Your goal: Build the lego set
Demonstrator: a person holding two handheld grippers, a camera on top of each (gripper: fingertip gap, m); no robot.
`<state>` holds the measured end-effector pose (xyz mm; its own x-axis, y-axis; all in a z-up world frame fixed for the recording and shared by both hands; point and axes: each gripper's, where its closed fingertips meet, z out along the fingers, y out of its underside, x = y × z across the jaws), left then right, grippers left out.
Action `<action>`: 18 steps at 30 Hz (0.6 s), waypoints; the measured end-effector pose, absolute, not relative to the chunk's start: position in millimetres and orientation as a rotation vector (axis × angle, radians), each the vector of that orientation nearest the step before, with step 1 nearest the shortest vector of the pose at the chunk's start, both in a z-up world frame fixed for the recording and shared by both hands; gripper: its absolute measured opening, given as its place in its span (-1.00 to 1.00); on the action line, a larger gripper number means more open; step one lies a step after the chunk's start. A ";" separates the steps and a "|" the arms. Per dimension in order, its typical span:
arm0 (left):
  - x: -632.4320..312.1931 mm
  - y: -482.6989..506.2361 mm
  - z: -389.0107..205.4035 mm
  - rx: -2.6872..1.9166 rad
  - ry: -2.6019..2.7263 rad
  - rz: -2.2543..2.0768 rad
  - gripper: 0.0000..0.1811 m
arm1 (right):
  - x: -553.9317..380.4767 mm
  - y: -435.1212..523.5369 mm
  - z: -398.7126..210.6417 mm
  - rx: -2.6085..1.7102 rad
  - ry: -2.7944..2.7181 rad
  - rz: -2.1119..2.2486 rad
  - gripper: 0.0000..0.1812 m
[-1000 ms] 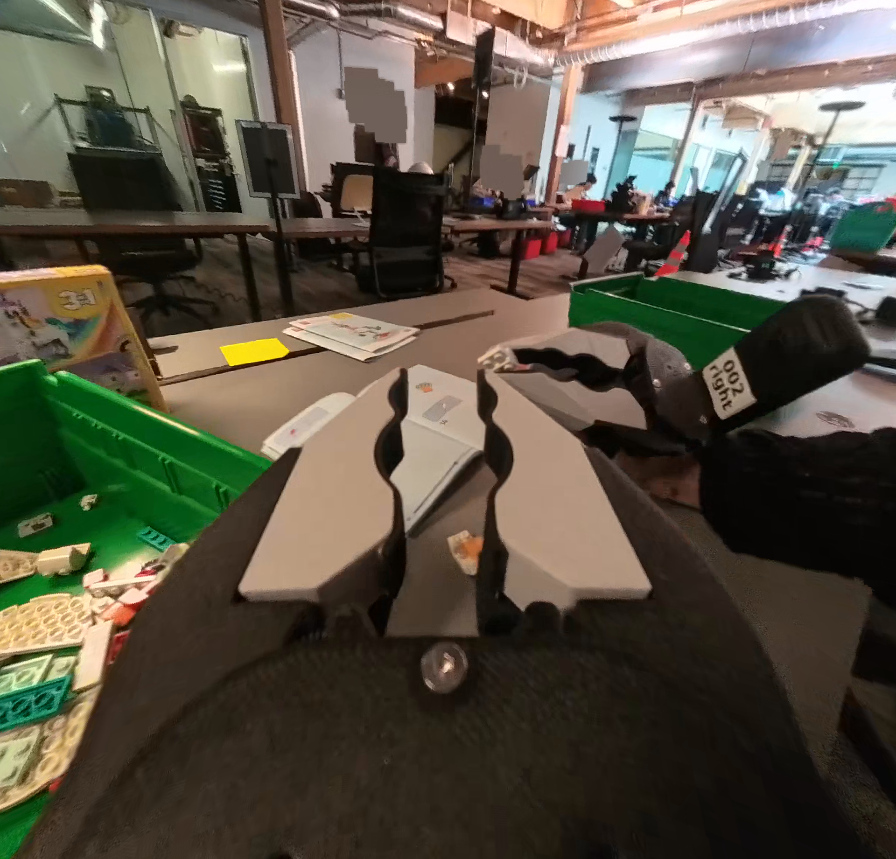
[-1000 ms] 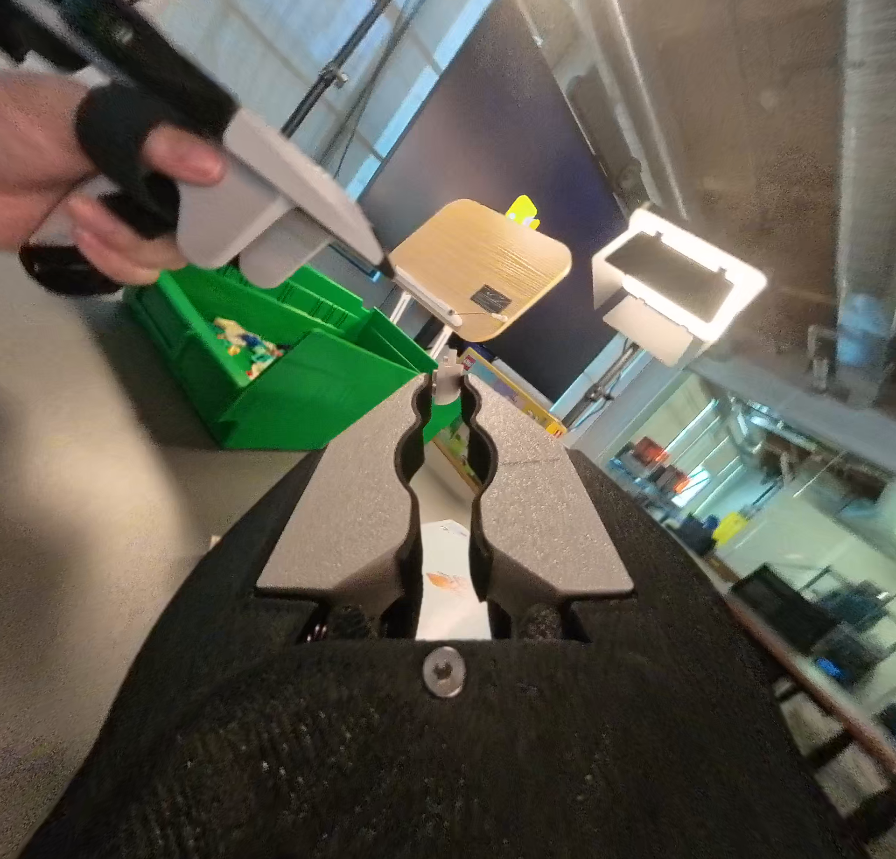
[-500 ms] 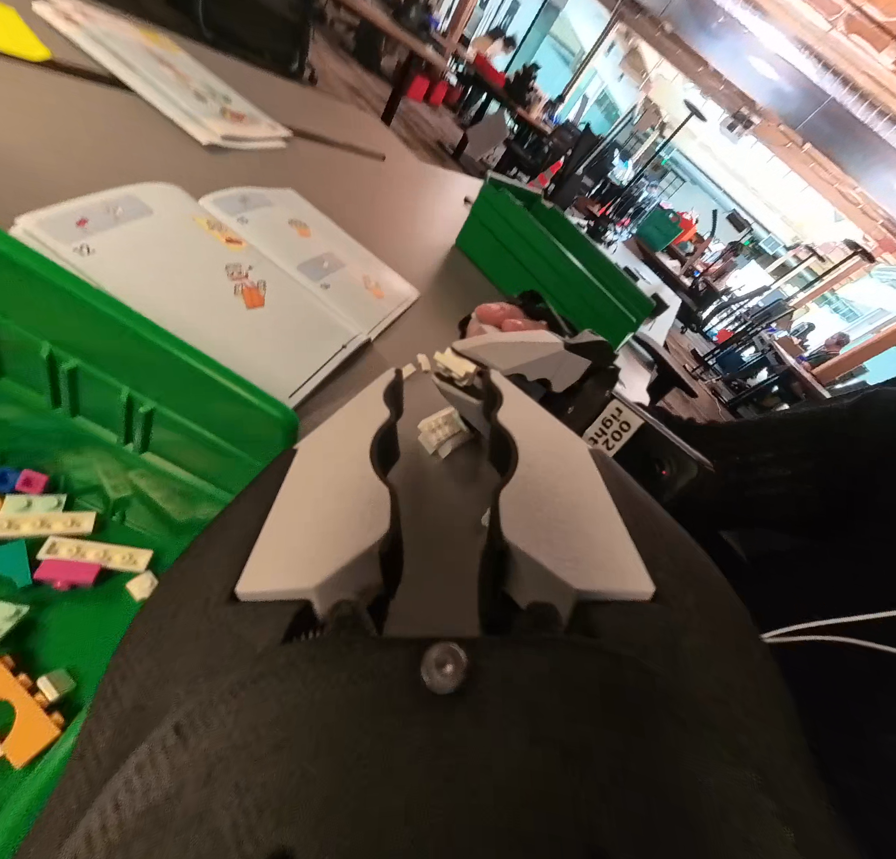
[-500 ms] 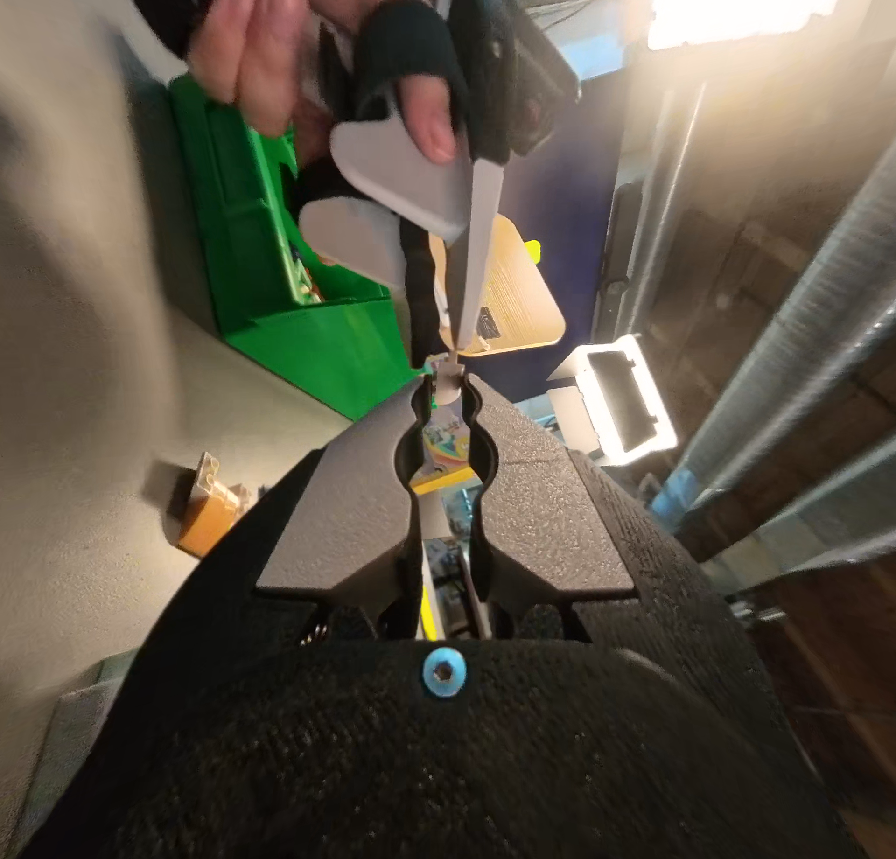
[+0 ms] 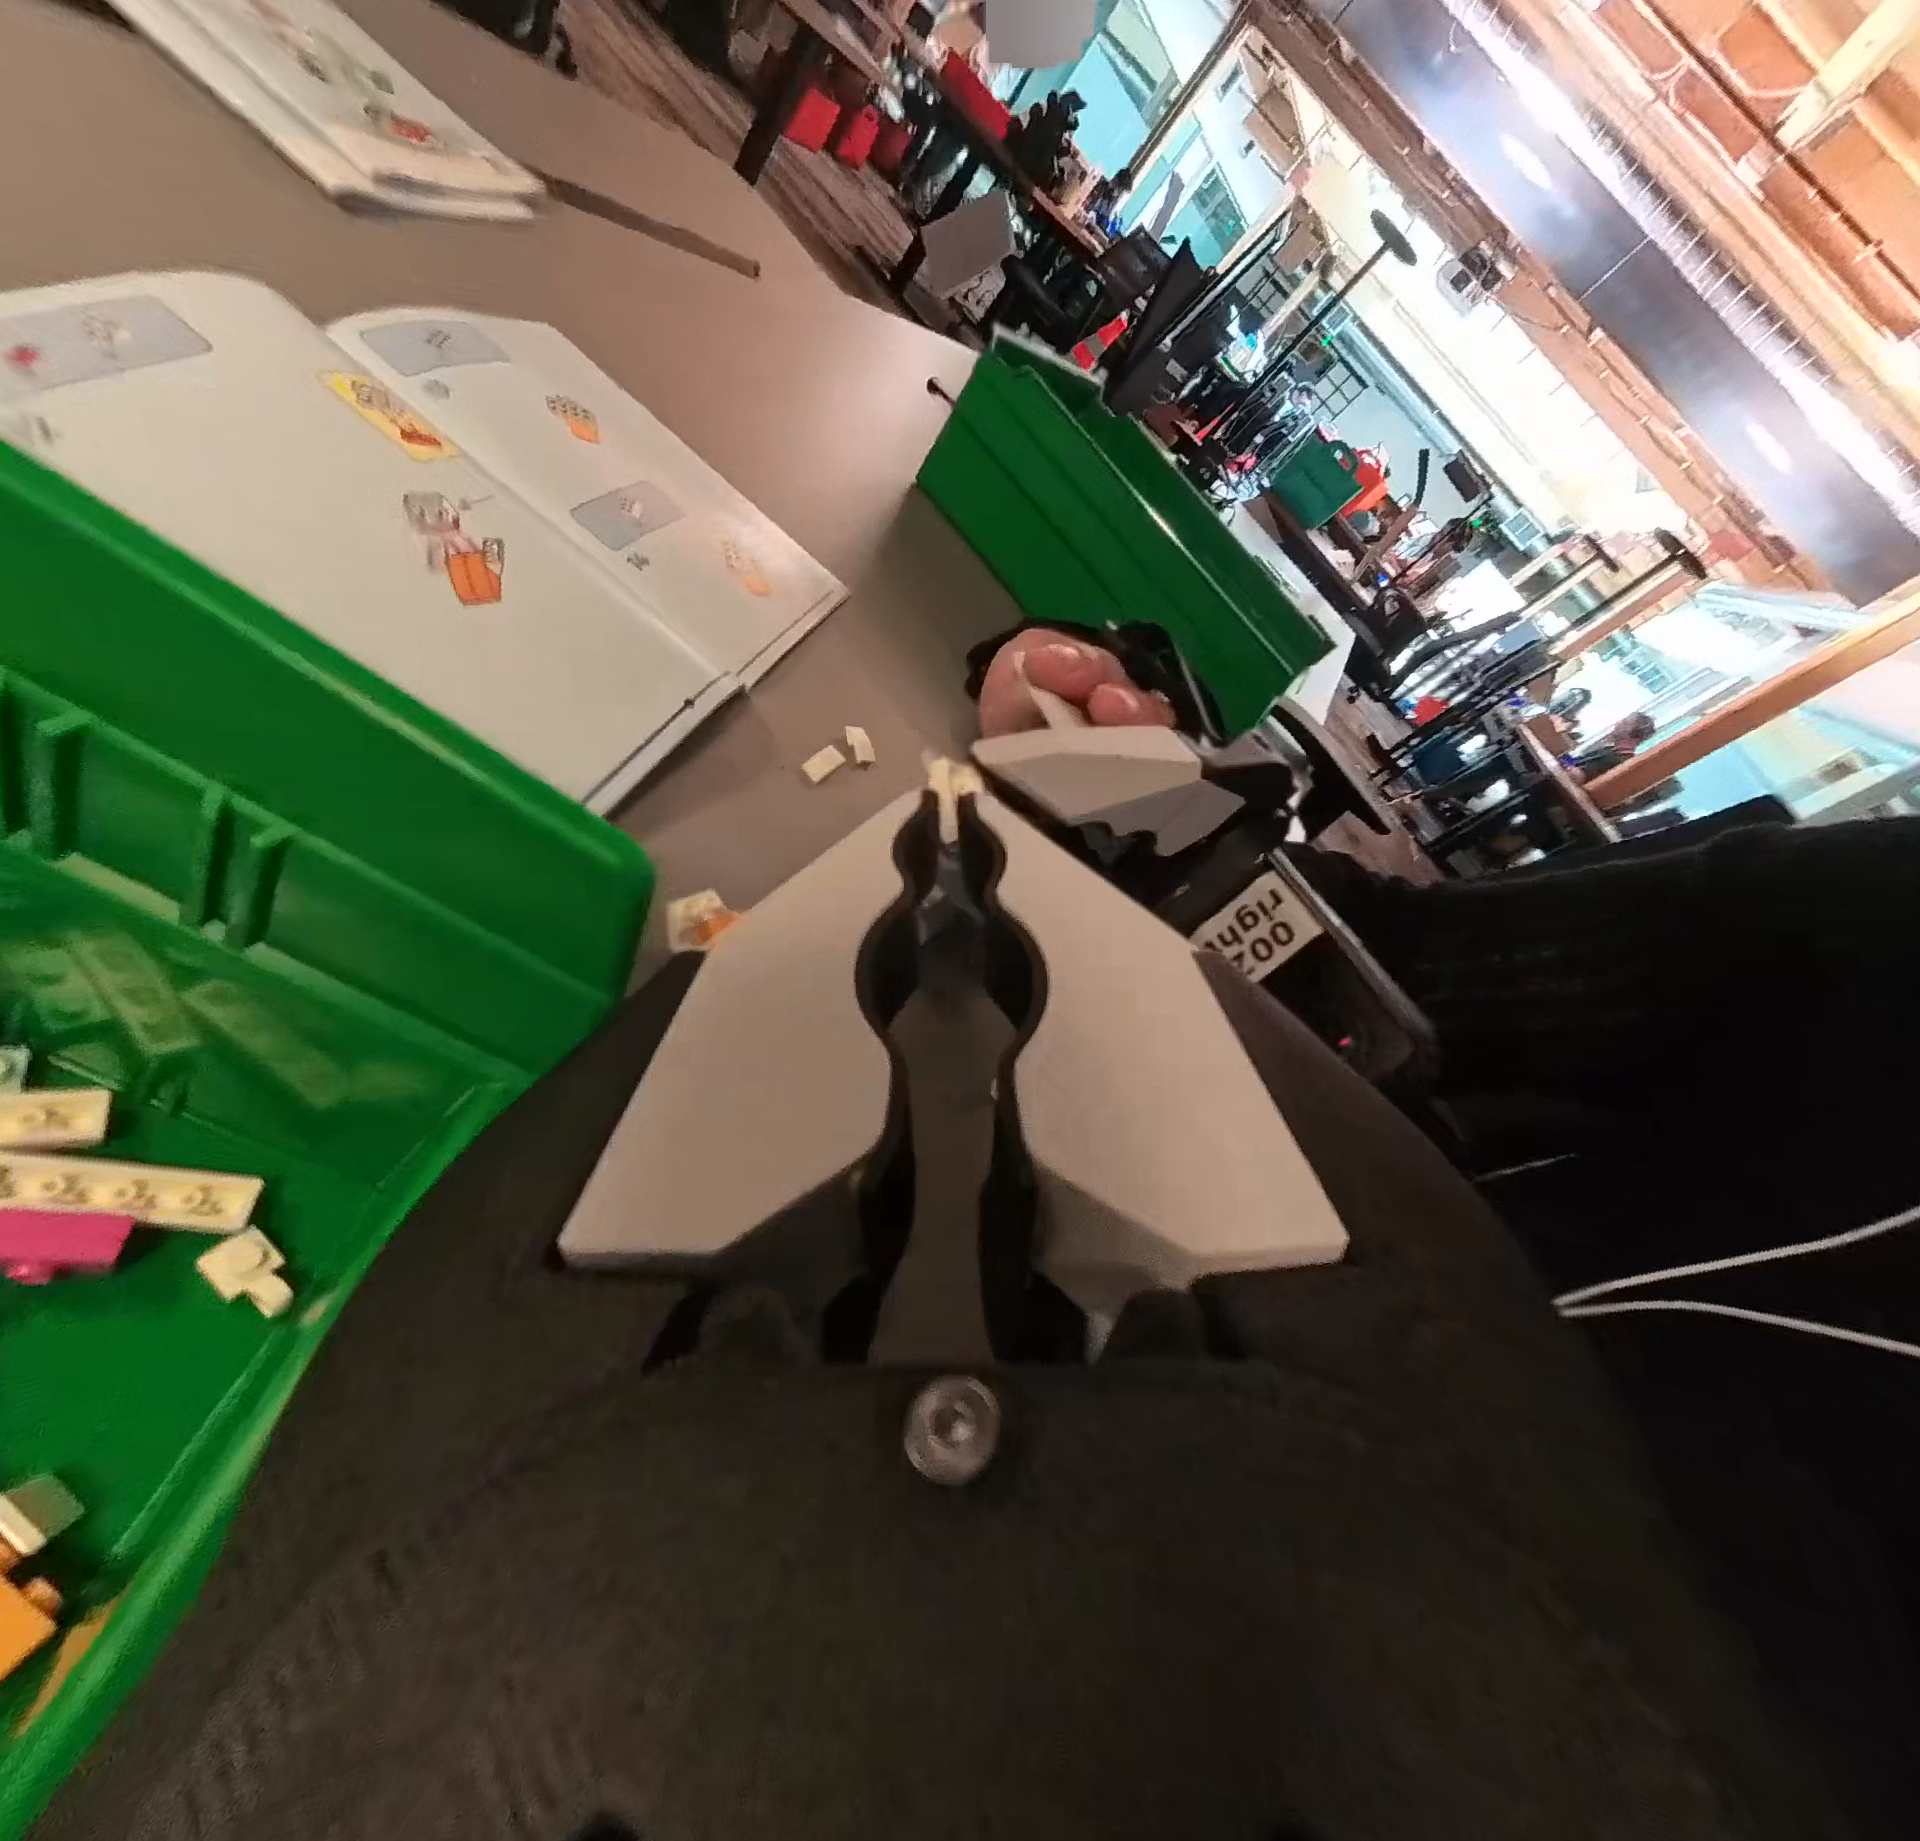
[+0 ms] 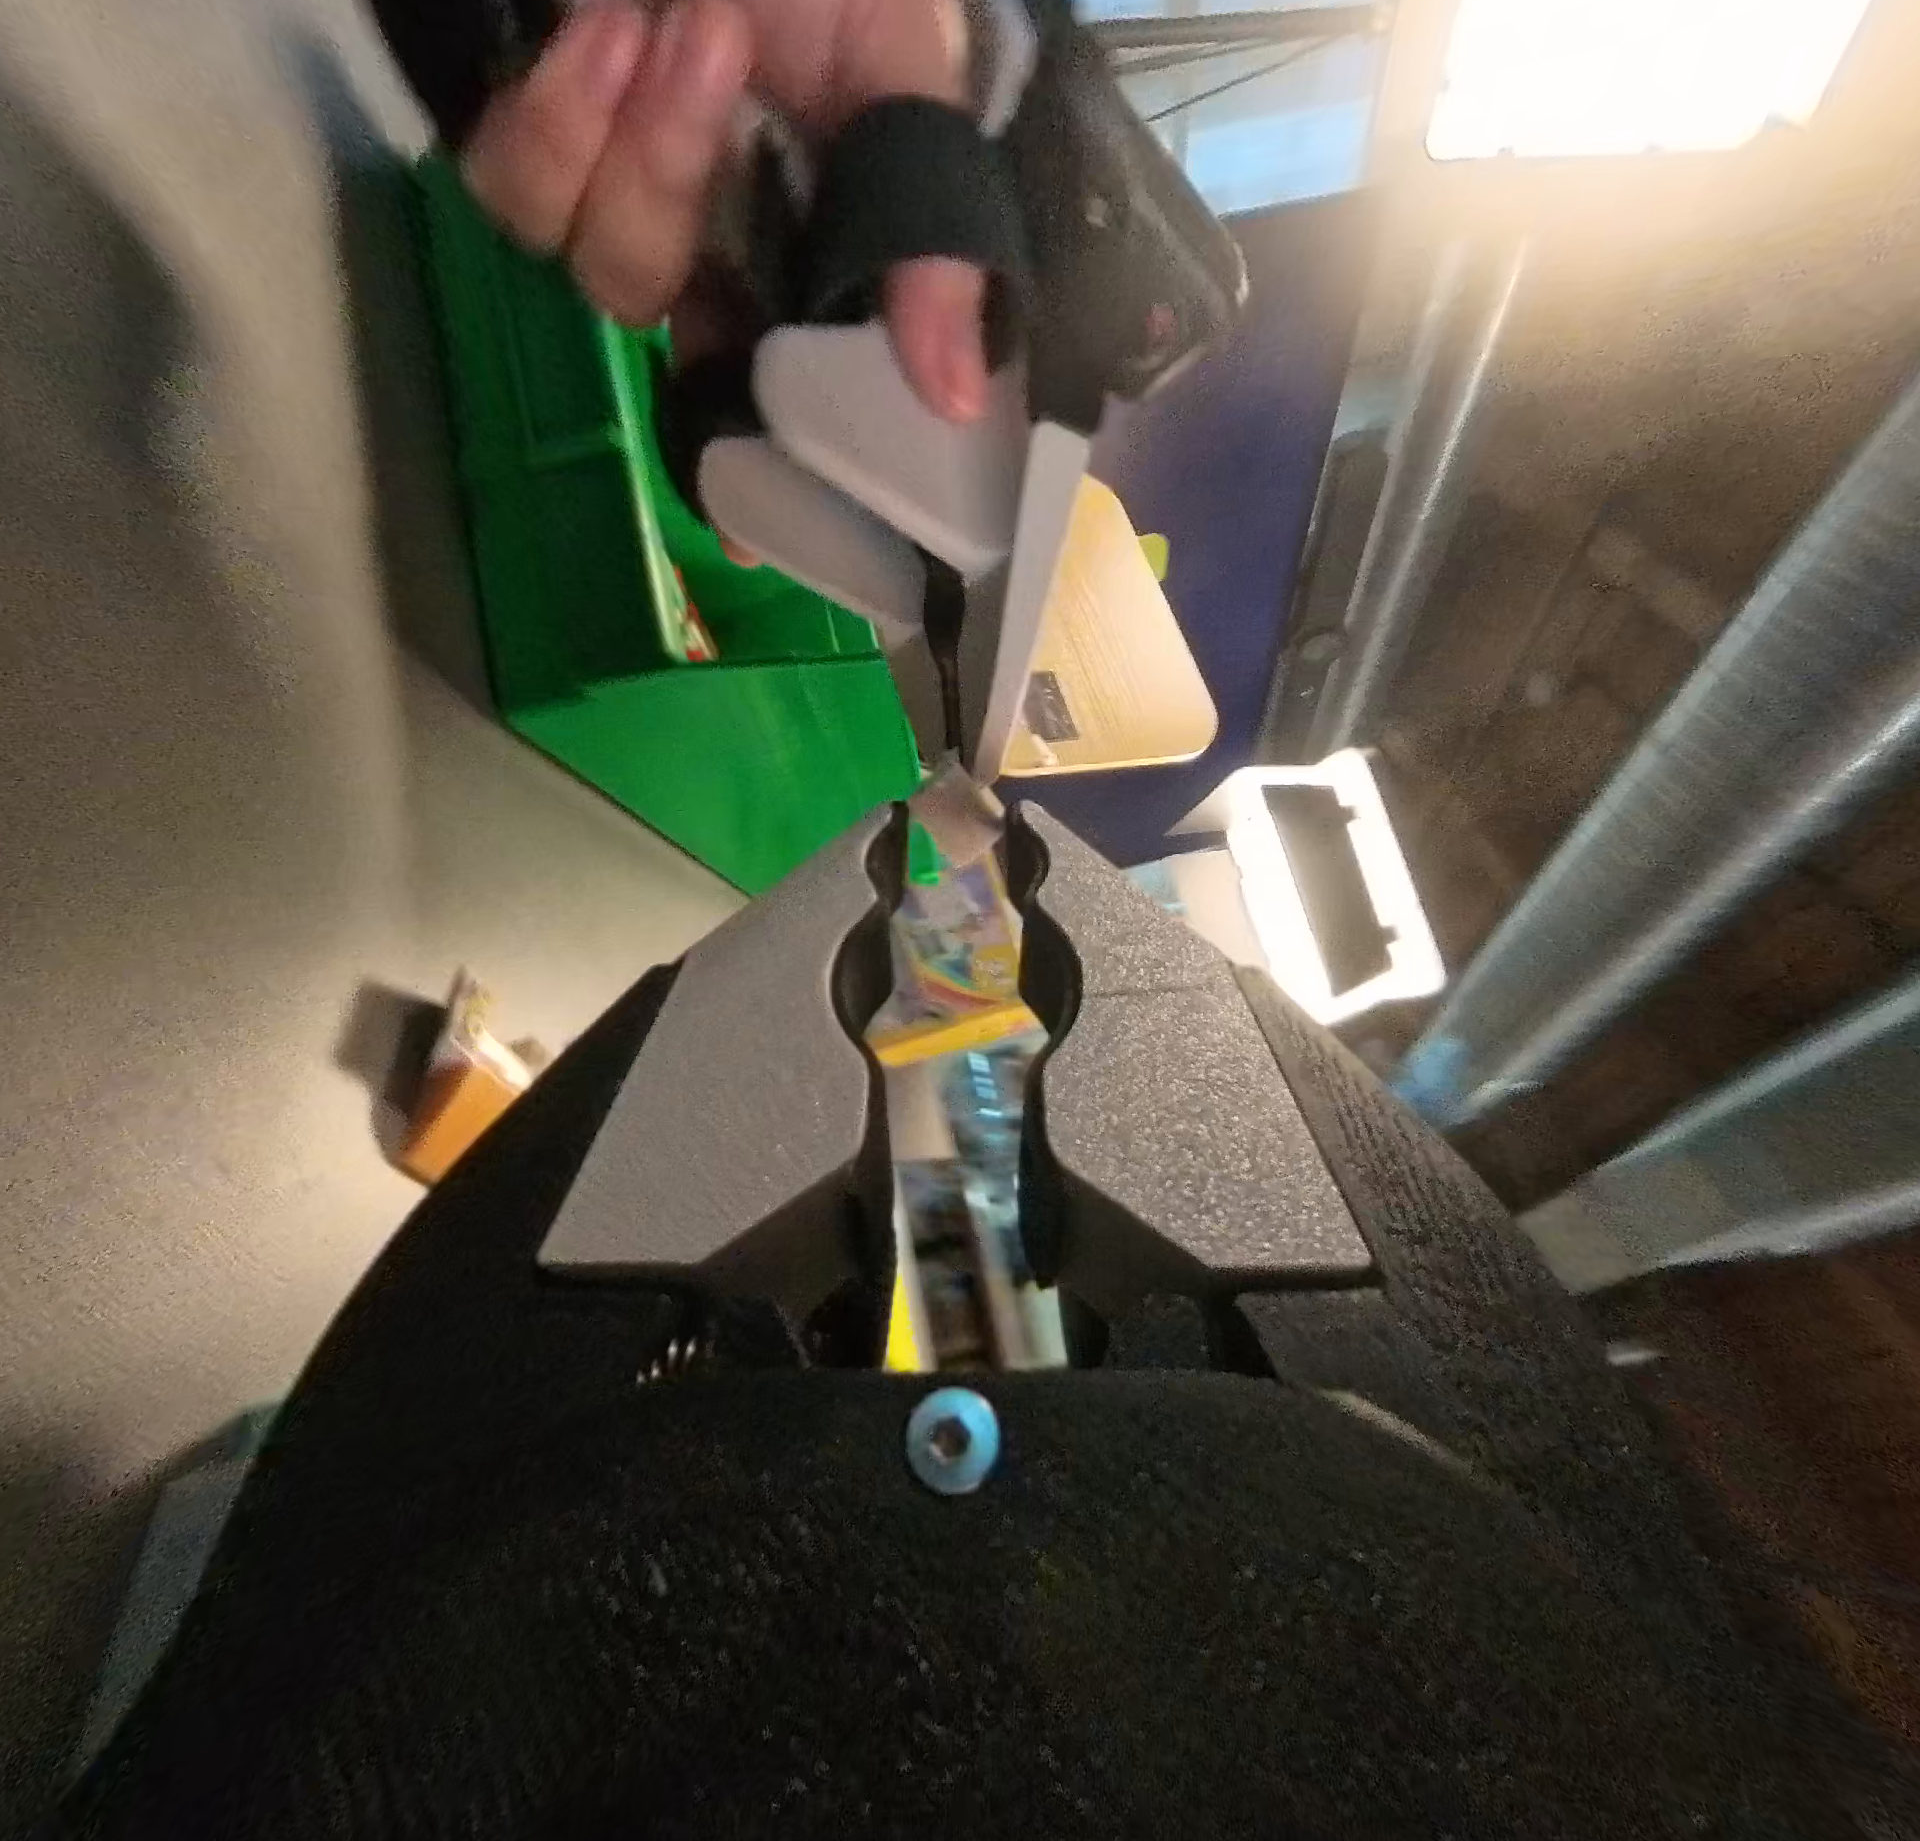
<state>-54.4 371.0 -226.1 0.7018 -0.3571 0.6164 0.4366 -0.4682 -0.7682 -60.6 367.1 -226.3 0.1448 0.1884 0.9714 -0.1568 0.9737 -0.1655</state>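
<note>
In the left wrist view a bin (image 5: 312, 835) fills the left of the frame, loose bricks (image 5: 125, 1199) in it — an open instruction booklet (image 5: 416, 503) lies above it, two small pieces (image 5: 840, 755) right of the booklet's lower corner, a second bin (image 5: 1101, 544) upper right.

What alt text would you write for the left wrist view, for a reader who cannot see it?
The left gripper, shut on a small cream brick, meets the right gripper tip to tip above a grey table. A green bin of loose bricks stands at left, with an open instruction booklet behind it.
</note>
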 end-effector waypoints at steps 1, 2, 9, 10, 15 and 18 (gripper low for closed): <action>-55.2 371.2 -222.5 -1.815 -0.032 -0.883 -0.97 | -59.5 367.1 -223.7 -0.085 -1.407 0.342 -0.80; -56.0 371.4 -219.0 -1.793 0.004 -0.831 -0.97 | -58.2 367.9 -219.7 -0.151 -1.405 0.446 -0.76; -68.1 374.8 -214.1 -1.737 0.100 -0.534 -0.98 | -63.7 371.5 -223.2 -0.478 -1.491 0.896 -0.67; -67.2 375.6 -214.9 -1.735 0.090 -0.550 -0.98 | -64.5 370.8 -223.7 -0.497 -1.494 0.920 -0.67; -62.7 380.9 -218.1 -1.717 0.036 -0.601 -0.97 | -68.2 377.6 -221.4 -0.566 -1.459 0.905 -0.75; -59.9 382.6 -217.3 -1.702 0.009 -0.645 -0.97 | -69.0 380.0 -223.4 -0.559 -1.460 0.867 -0.81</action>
